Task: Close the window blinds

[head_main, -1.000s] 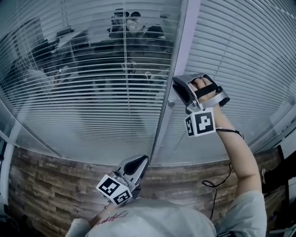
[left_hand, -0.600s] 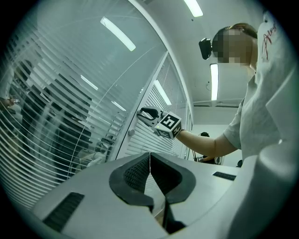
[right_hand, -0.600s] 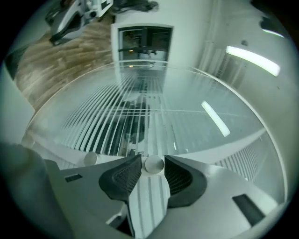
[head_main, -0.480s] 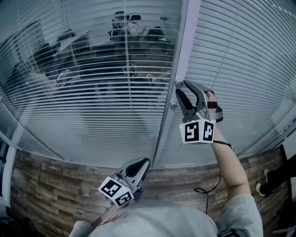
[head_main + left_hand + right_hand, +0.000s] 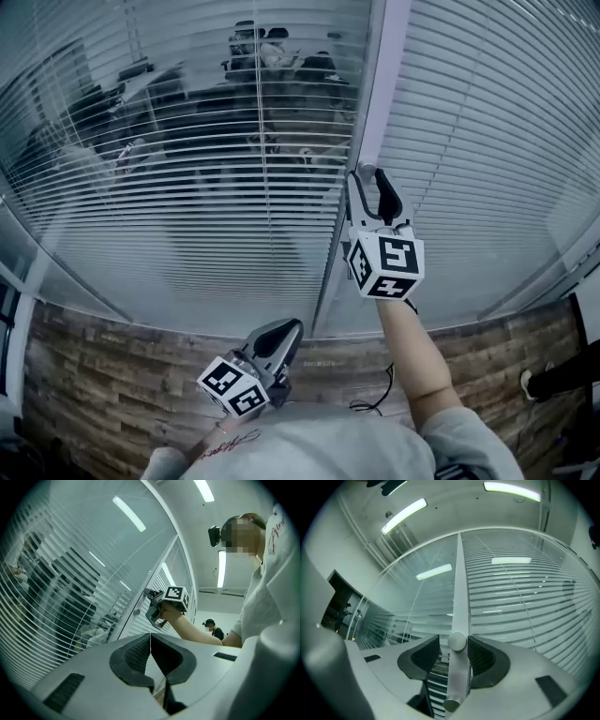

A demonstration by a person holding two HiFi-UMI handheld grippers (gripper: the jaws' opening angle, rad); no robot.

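Observation:
White slatted blinds hang behind glass. The left pane's blinds (image 5: 187, 169) are tilted so that the room beyond shows through, and the right pane's blinds (image 5: 487, 141) look flatter and paler. On the pale frame post (image 5: 377, 75) between them sits a small round knob (image 5: 367, 172). My right gripper (image 5: 366, 174) reaches up to it, open, and its jaws have just been opening. The knob (image 5: 457, 641) stands between the pads with a narrow gap on each side. A second knob (image 5: 451, 705) sits lower on the post. My left gripper (image 5: 287, 328) hangs low by my chest, shut and empty.
A wood-look panel (image 5: 112, 375) runs below the window. A thin cable (image 5: 375, 401) dangles from my right forearm. Desks and seated people show through the left pane. In the left gripper view another person (image 5: 212, 625) stands far back.
My right gripper has rolled about a quarter turn at the post, its marker cube swinging to face me, and the forearm has shifted left beneath it. The left gripper has stayed put.

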